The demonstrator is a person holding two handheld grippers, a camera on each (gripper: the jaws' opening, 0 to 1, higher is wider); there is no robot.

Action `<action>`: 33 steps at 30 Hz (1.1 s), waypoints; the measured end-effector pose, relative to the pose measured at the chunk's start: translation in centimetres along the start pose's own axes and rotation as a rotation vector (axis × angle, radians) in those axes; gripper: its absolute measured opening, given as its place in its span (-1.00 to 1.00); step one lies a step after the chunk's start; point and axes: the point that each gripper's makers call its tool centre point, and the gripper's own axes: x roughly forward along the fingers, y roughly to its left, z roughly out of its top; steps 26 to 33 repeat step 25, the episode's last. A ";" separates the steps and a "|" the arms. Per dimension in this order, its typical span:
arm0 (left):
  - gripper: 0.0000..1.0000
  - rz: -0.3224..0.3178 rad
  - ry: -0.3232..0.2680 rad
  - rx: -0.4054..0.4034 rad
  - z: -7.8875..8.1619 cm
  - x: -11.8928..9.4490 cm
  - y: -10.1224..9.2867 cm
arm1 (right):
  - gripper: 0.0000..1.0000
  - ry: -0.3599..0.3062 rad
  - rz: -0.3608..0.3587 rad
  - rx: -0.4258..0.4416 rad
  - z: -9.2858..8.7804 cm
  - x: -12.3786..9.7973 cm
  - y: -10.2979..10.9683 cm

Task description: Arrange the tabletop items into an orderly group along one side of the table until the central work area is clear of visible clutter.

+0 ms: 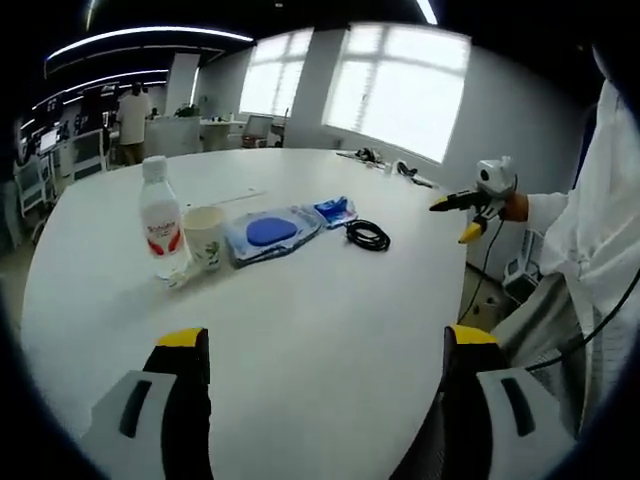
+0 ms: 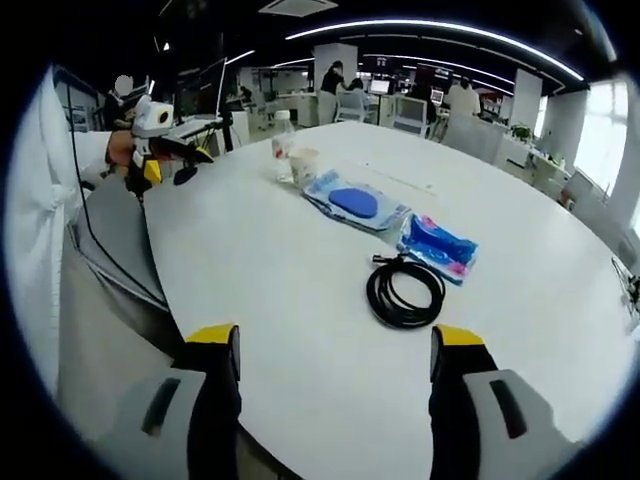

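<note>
Yellow-tipped jaws of the left hand-held gripper rise wide apart at the bottom of the left gripper view, holding nothing, above bare white tabletop. Likewise, in the right gripper view the right hand-held gripper stands open and empty at the near edge of the tabletop.

Beyond the jaws, five items lie in a loose row across the middle of the tabletop. From one end: a clear water bottle with a red label, standing upright; a paper cup just beside it; a flat clear packet with a blue disc; a smaller blue and pink pouch; and a coiled black cable, lying nearest the right hand-held gripper.

Judging from this, the tidying seems barely begun or unfinished: the items form a line, but that line crosses the central area rather than hugging one side, so all five would need shifting.

Room for movement is generous. Wide bare surface surrounds the row, and the curved table edge runs close to both hand-held grippers. Small dark objects rest near the far edge by the windows.
</note>
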 end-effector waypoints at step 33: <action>1.00 0.005 -0.010 -0.003 0.2 -0.2 0.4 | 0.52 0.008 0.008 -0.015 0.5 0.5 0.1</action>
